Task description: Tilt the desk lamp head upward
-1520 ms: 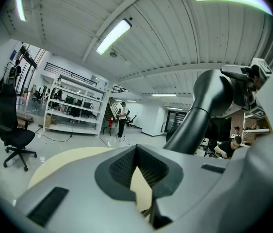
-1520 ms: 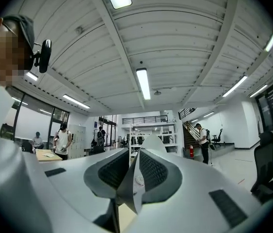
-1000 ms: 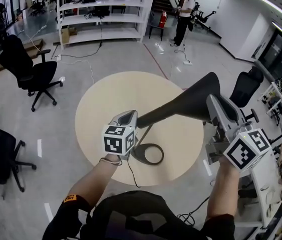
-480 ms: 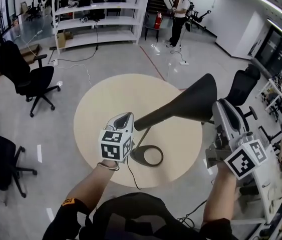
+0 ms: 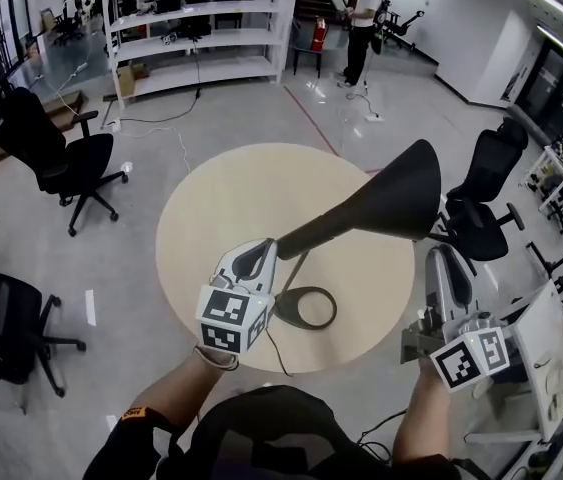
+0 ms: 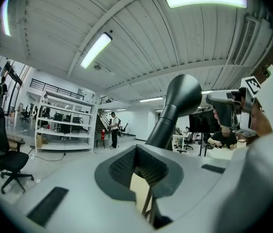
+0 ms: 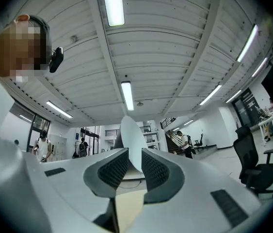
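Two sets of jaws: my left gripper [image 6: 143, 170] is clenched on the lamp neck [image 5: 311, 231]. My right gripper [image 7: 129, 165] is slightly parted, gripping nothing, just below the upturned lamp head [image 5: 393, 200]. If my left twists, the ring base [image 5: 303, 308] could skid across the round table [image 5: 211, 198].

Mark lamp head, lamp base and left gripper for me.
lamp head [image 5: 393, 200]: head view, middle of the black shade.
lamp base [image 5: 286, 309]: head view, thick left side of the ring.
left gripper [image 5: 264, 251]: head view, between its jaw tips, at the lamp arm [image 5: 311, 232].
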### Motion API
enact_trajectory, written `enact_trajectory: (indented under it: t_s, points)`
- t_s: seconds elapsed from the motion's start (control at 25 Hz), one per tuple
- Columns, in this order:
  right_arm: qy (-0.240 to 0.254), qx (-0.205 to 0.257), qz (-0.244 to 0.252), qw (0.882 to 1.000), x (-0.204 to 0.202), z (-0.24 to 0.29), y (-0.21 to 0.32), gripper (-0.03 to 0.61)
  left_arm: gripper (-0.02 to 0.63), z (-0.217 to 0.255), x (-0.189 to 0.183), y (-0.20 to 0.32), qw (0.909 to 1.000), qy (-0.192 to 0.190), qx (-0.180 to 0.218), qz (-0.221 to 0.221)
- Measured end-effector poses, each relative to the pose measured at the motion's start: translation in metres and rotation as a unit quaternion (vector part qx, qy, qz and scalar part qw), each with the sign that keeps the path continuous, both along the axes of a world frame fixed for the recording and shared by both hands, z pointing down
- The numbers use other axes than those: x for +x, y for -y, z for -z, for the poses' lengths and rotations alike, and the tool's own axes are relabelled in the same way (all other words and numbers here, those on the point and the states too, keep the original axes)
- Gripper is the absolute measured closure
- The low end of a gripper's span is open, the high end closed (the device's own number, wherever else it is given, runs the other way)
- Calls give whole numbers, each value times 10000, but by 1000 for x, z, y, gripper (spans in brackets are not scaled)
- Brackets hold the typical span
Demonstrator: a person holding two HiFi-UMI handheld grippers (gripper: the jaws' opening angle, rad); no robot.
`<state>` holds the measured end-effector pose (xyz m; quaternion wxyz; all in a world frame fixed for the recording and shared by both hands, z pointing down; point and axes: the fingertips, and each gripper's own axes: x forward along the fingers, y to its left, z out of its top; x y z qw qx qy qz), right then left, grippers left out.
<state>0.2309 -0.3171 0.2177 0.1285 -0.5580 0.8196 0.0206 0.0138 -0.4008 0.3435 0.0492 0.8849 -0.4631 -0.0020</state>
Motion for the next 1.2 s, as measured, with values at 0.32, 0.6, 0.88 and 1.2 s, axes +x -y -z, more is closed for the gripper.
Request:
enact_trajectory:
  t_s: [0.32, 0.6, 0.88, 1.2]
  points:
    - [-406, -1258, -335, 9907, -26, -142, 6, 499, 569, -48, 4, -32, 9990, 300, -244, -218]
    - [-620, -1892, -726, 9773, -48, -215, -2, 561, 568, -122, 2, -65, 9933, 539, -892, -501]
    - [-869, -2219, -698, 9687, -96, -263, -20, 563, 569, -168, -10, -86, 9890, 518, -1218, -658]
    - [-1032, -2593, -759, 9573, -143, -300, -22, 563, 568, -193, -35, -90, 9866, 408, -1316, -873]
